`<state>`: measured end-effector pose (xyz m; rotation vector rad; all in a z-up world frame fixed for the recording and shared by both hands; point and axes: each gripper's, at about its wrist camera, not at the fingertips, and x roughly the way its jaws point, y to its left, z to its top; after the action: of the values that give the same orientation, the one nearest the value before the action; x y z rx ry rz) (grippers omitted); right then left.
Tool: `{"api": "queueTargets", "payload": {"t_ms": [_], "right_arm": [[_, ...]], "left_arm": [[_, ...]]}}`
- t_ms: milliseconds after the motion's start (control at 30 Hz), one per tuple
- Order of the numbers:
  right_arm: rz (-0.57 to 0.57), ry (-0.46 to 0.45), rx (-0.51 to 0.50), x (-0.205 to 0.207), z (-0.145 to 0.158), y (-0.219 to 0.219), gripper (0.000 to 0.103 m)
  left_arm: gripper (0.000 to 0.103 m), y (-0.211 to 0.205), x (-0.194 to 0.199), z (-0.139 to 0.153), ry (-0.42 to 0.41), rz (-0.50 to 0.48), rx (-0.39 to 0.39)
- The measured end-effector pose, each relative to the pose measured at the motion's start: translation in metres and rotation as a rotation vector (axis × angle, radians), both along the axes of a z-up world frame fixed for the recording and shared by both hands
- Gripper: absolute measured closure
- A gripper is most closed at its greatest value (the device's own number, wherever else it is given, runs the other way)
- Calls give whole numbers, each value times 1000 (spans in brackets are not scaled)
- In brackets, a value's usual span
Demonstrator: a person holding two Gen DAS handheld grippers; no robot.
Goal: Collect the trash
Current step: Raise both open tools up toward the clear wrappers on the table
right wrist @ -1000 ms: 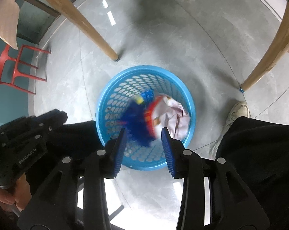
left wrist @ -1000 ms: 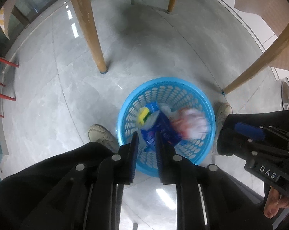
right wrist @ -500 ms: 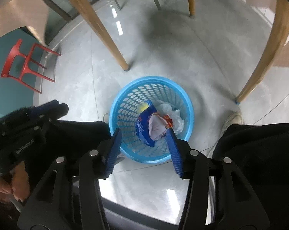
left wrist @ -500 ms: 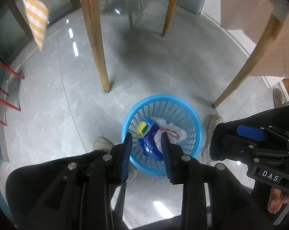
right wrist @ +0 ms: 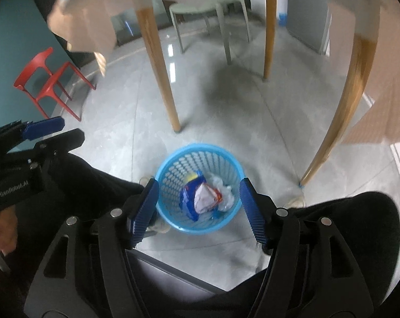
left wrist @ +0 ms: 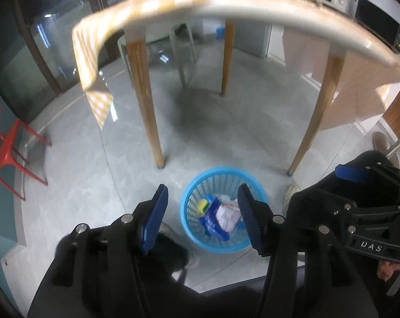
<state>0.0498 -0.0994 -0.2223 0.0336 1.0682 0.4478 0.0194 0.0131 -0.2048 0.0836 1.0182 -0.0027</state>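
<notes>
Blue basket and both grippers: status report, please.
Left gripper and right gripper empty, jaws opening, high above the floor. Blue basket holds blue wrapper, white crumpled trash. Table legs beside basket, nothing blocking.

Perforated plastic basket [right wrist: 173,169], glossy stone floor [right wrist: 120,122], wooden legs [right wrist: 160,61]

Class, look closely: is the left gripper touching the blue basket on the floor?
Apart. The left wrist view shows the left gripper, opening and empty, raised well above the blue basket standing on the floor.
</notes>
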Motion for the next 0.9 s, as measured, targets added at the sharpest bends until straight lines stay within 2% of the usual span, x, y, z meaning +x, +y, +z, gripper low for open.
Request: {"api": "queueTargets", "payload": {"t_ms": [267,500,733,900], "right_arm": [[-20,-160,30,-5,65,-20,36],[-79,-298,77,8,131,-48,31],[-132,-360,76,41,164,-67,30],[-163,-364,69,70,173,-76,29]], "left_arm": [[46,2,-7,42,-88,-12,-13],[45,12,9,84,-183,5,-35],[43,16,40,119,-248,20,-48],[42,19,71,136,-266,29,-30]]}}
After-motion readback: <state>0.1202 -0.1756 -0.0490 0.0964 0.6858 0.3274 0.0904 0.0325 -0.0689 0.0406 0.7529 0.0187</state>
